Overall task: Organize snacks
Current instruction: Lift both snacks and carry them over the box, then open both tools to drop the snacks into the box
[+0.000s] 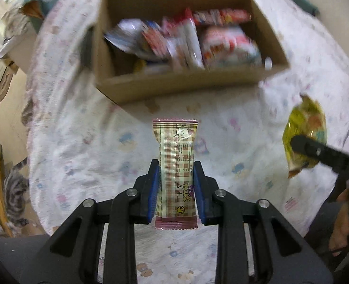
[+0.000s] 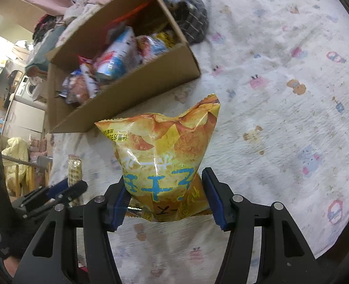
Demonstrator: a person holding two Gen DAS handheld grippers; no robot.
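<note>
My left gripper (image 1: 176, 165) is shut on a checkered pink-and-cream snack bar (image 1: 176, 165) and holds it above the patterned bedsheet, short of the cardboard box (image 1: 179, 84). My right gripper (image 2: 165, 177) is shut on a yellow chip bag (image 2: 162, 151), held upright above the sheet. In the left wrist view the chip bag (image 1: 304, 127) shows at the right with the right gripper (image 1: 302, 145) on it. In the right wrist view the snack bar (image 2: 74, 170) and left gripper (image 2: 73, 185) show at the lower left. The box (image 2: 117, 99) holds several snack packets.
A white sheet (image 2: 281, 94) with small cartoon prints covers the surface. A grey knitted item (image 2: 191, 19) lies behind the box. A tabby cat (image 1: 14, 189) stands on the floor at the left, beside room clutter.
</note>
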